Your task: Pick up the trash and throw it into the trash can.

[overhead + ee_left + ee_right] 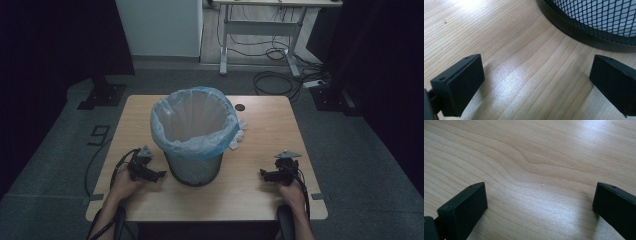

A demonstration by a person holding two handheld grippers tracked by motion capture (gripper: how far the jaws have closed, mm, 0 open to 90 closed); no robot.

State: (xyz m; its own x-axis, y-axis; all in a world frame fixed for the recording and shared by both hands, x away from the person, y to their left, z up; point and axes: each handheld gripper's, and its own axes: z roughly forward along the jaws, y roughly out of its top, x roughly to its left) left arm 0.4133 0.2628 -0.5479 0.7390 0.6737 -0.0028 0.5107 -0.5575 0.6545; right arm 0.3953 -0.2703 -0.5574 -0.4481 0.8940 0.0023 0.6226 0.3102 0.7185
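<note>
A black mesh bin point(194, 167) lined with a pale blue bag point(195, 122) stands in the middle of the wooden table point(265, 125). My left gripper point(159, 175) rests on the table just left of the bin's base, open, with bare wood between its jaws. In the left gripper view the bin's mesh wall point(599, 20) curves across the top right, close ahead of that gripper point(536, 82). My right gripper point(263, 173) lies near the table's front right, pointing toward the bin, open and empty. Its own view has my right gripper point(539, 207) over bare wood.
A crumpled white paper point(239, 134) lies against the bin's right side. A small dark round disc point(240, 107) sits near the table's far edge. Beyond the table are a desk frame point(260, 30) and floor cables point(280, 75).
</note>
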